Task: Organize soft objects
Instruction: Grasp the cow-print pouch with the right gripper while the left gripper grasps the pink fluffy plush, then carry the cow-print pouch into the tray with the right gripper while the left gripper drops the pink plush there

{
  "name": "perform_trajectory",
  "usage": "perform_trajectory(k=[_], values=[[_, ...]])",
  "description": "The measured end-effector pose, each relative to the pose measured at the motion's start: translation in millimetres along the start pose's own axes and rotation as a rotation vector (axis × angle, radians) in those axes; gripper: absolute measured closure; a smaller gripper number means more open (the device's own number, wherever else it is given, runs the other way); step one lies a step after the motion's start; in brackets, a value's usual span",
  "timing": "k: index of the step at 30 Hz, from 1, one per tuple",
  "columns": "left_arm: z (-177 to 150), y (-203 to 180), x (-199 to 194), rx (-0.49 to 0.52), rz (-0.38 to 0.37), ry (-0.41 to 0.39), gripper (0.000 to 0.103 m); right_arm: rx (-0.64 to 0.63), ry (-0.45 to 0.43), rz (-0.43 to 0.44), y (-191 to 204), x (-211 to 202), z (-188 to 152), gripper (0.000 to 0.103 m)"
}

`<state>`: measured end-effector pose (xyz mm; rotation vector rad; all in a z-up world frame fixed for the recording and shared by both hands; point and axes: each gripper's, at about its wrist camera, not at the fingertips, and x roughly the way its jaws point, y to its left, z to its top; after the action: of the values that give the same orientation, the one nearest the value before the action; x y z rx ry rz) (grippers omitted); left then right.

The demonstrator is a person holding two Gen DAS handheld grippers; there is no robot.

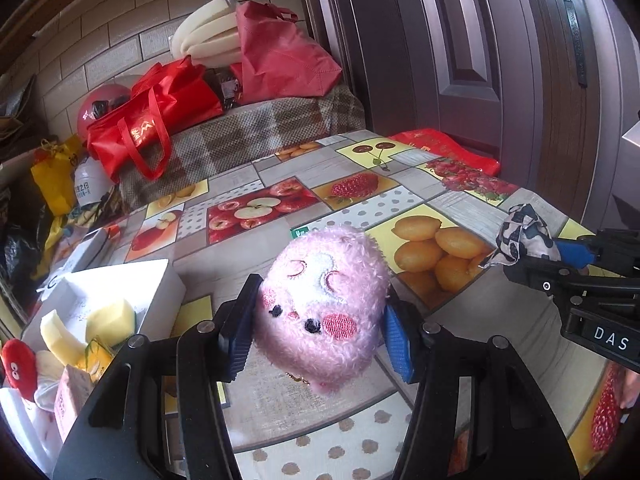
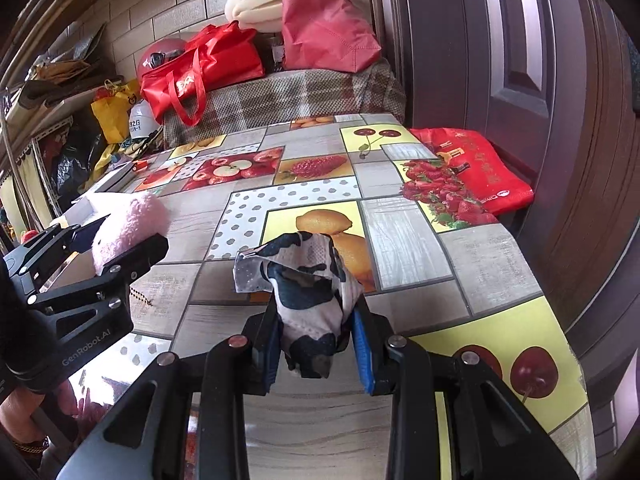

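Observation:
My left gripper (image 1: 318, 322) is shut on a pink plush toy (image 1: 324, 304) with an embroidered face, held above the fruit-print table (image 1: 280, 184). My right gripper (image 2: 316, 344) is shut on a black-and-white cow-print cloth (image 2: 308, 296), also held above the table. In the left wrist view the right gripper (image 1: 576, 256) comes in from the right with the cloth (image 1: 524, 236). In the right wrist view the left gripper (image 2: 120, 248) is at the left with the plush toy (image 2: 128, 224).
A white box (image 1: 120, 296) at the table's left holds yellow sponge pieces (image 1: 112, 316) and a red plush toy (image 1: 18, 364). Red bags (image 1: 152, 120) and foam (image 1: 208, 36) sit on a checked bench behind. A red bag (image 2: 480, 168) lies by the dark door at the right.

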<state>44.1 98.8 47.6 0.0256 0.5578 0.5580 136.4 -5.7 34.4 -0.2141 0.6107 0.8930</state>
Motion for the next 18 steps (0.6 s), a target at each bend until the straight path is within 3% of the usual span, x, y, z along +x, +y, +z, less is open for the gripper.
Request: perform_trajectory(k=[5,11,18], values=[[-13.9,-3.4,-24.3,0.021,-0.021,-0.018,0.047,-0.065,-0.06,-0.04,13.8,-11.0,-1.6,0.072],[-31.9,1.8,-54.8,0.029,-0.049,-0.043,0.047,-0.142,-0.076,-0.002,46.8,-24.2,-12.4,0.072],[-48.9,30.3,-78.9,-0.047,-0.047,-0.046,0.047,-0.175,-0.115,0.055,87.3,-37.7,-24.0,0.072]])
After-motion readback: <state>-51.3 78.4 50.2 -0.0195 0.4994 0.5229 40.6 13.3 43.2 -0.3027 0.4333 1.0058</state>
